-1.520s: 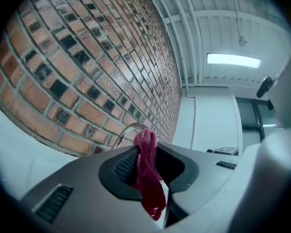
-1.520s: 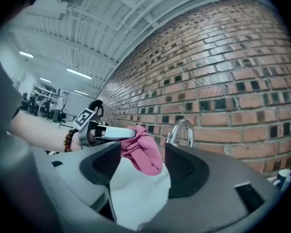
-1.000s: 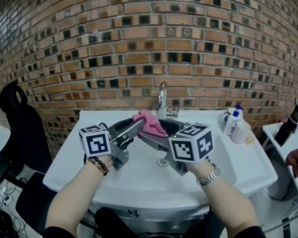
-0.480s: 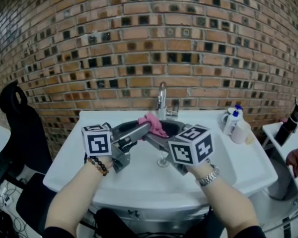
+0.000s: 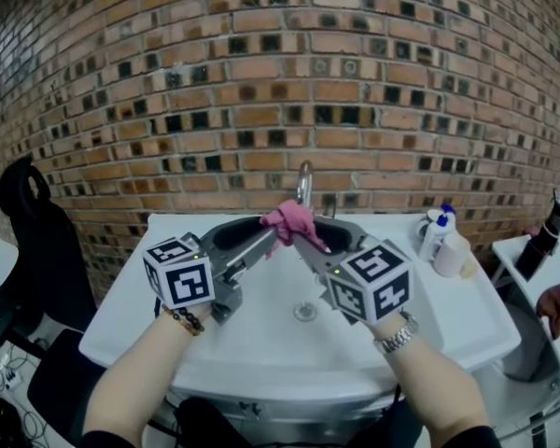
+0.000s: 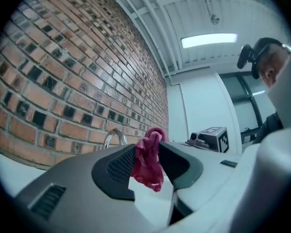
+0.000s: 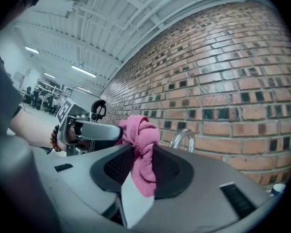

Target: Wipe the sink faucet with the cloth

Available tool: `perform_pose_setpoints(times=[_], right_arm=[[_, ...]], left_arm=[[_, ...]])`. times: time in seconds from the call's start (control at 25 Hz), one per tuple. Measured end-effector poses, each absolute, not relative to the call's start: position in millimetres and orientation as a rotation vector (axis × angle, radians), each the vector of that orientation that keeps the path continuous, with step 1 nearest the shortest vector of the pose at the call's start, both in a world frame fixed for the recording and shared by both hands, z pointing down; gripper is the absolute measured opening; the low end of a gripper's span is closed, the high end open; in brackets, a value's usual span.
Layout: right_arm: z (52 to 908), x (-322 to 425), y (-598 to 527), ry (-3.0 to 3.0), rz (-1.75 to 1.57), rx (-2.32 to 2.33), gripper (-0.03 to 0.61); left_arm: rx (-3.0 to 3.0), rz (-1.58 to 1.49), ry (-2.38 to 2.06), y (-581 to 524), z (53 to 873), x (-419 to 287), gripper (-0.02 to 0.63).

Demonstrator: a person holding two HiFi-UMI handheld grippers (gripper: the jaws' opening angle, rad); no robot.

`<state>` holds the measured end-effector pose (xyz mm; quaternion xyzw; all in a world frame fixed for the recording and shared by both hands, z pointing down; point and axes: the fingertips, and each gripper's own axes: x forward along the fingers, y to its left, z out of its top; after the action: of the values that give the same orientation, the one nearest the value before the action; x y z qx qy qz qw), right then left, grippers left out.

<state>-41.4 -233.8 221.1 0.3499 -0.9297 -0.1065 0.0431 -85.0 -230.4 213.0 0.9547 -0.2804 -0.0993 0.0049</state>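
A bunched pink cloth (image 5: 291, 220) hangs just in front of the chrome faucet (image 5: 304, 183), above the white sink (image 5: 261, 329). My right gripper (image 5: 305, 238) comes from the right, and its jaws have just been closing; they are now shut on the cloth (image 7: 141, 152). From the left my left gripper (image 5: 269, 238) reaches in. Its jaws have just been opening and stand open, with the cloth (image 6: 149, 161) still hanging between them. The faucet (image 7: 183, 139) curves up behind the cloth against the brick wall.
A blue-capped bottle (image 5: 437, 228) and a white cup (image 5: 452, 248) stand on the sink's right rim. A black chair (image 5: 28, 222) is at the left. At the right is a white shelf (image 5: 532, 273) with a dark bottle (image 5: 544, 235). The drain (image 5: 305, 312) lies below the grippers.
Both grippers have risen with the cloth toward the faucet. The right jaws have closed onto the cloth, while the left jaws have spread apart around it.
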Motion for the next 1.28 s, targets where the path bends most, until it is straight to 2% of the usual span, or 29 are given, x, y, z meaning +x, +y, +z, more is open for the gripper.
perform_pose_setpoints(times=[0.48,0.84,1.28], right_arm=[[172.4,-25.0,-265.8,-2.791,-0.52,1.26,0.112],[157.8,-30.7,-303.8,-2.756,-0.575,1.296,0.11],[143.4,-27.5,-344.1,-2.76,-0.606,1.301,0.106]], left_arm=[[3.04,-0.346,-1.078,-240.0,204.4,-93.5,0.143],[3.076,-0.318,-1.203,-259.4,205.6,-94.8,0.041],[3.061,-0.318,-1.312,-289.6,211.8,-88.0,0.037]])
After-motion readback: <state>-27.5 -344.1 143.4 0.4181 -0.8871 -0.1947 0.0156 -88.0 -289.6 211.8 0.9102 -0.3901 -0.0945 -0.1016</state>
